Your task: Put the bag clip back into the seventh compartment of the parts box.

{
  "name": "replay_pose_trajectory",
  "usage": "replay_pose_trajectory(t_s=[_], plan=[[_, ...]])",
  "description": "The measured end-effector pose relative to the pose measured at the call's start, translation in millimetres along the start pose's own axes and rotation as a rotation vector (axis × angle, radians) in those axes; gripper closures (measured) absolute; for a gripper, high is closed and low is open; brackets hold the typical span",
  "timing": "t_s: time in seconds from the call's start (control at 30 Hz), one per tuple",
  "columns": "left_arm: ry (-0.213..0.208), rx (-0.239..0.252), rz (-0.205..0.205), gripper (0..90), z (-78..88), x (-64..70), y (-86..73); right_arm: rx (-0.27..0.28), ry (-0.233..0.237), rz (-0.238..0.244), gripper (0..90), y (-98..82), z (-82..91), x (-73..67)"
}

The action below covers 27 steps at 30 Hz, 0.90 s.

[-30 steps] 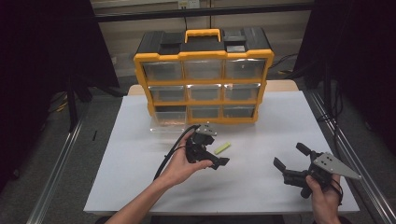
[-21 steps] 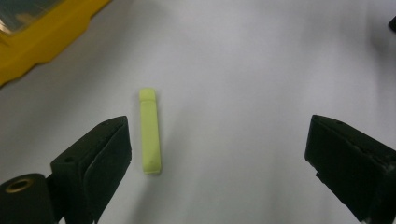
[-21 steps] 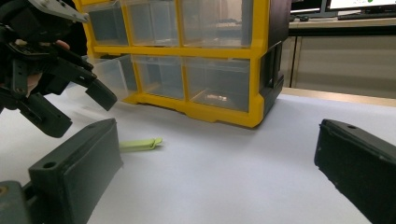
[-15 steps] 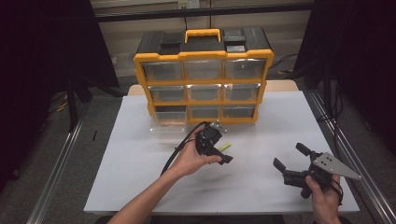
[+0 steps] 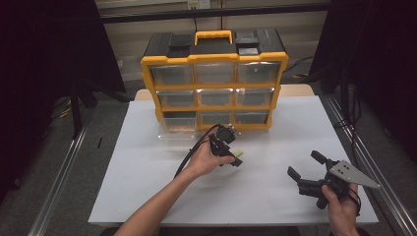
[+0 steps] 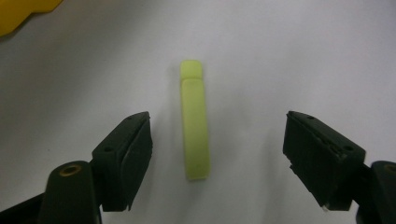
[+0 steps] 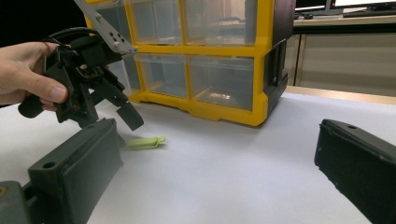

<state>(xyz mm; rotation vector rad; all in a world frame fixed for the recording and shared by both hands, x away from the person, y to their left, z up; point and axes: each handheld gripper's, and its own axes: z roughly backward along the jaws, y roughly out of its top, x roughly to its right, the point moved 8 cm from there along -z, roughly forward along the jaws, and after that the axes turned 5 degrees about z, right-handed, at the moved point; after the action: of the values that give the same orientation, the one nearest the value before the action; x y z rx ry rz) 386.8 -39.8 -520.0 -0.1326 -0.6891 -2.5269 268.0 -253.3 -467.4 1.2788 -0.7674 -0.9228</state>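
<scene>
A flat yellow-green strip (image 6: 194, 130) lies on the white table (image 5: 147, 187), just in front of the organizer. My left gripper (image 6: 218, 122) hovers directly above it, pointing down. Its jaws are open, one on each side of the strip, and touch nothing. The high view shows the left gripper (image 5: 235, 158) at the table's middle, with the strip (image 5: 239, 153) peeking out by its tips. The right gripper (image 5: 303, 164) is held low near the front right of the table, open and empty. In the right gripper view, its own jaws (image 7: 218, 133) frame the left gripper (image 7: 116, 116) and the strip (image 7: 142, 142).
A yellow and black drawer organizer (image 5: 214, 78) with clear drawers stands at the back of the table. One clear drawer (image 5: 176, 132) at its lower left is pulled out onto the table. A black cable (image 5: 189, 155) trails from the left gripper.
The left gripper has moved right and down over the yellow-green strip, jaws still open. The right gripper has stayed in place.
</scene>
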Motion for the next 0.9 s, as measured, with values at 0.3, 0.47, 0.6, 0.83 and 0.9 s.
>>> replay_pose_trajectory(t_s=[0.3,0.47,0.6,0.83,0.9], plan=[[0.006,-0.023,0.004,42.9,-8.8,-7.2,0.6,-0.009,0.005,0.009,0.0,-1.3,0.3,0.2],[0.016,-0.017,-0.003,51.5,-8.4,-9.8,-0.1,-0.01,0.005,0.008,0.0,-1.3,-0.1,0.3],[0.074,-0.01,-0.038,62.0,-8.7,-12.7,-0.5,-0.01,0.004,0.012,0.0,-1.2,-0.1,0.1],[0.098,-0.025,-0.046,65.6,-9.5,-10.1,-0.7,-0.009,0.012,0.013,0.0,-1.0,-0.7,-1.2],[0.101,-0.009,-0.043,66.1,-11.4,-9.6,0.3,-0.007,0.009,0.011,0.0,-0.9,-1.1,-1.0]])
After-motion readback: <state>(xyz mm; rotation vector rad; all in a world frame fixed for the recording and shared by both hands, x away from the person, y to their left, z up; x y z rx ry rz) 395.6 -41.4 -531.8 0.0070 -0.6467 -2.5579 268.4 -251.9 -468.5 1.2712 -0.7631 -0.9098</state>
